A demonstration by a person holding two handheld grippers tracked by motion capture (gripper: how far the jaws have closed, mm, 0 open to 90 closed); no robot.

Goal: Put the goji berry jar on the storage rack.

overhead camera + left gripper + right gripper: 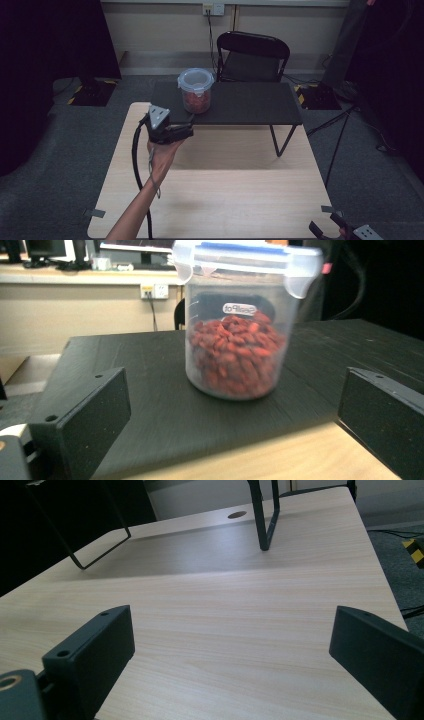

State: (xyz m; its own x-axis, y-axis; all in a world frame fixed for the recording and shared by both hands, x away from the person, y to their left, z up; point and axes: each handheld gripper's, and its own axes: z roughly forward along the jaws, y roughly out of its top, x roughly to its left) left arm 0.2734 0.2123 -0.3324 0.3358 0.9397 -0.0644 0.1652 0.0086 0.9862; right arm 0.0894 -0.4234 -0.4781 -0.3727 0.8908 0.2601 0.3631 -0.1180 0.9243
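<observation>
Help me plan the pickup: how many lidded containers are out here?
1. The clear container of red bits stands on the black shelf, ahead of the open left claw. None other shows.

Clear lidded jar (235,325) of red berries stands upright on black shelf (150,405).

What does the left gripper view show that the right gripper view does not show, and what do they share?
The left gripper view shows the clear plastic jar of red dried berries with its blue-trimmed clip lid, standing upright on the black raised shelf, between and beyond the open left gripper, untouched. The right gripper view shows the black metal shelf legs and a round hole in the tabletop, ahead of the open right gripper. Both share the light wooden table.
</observation>
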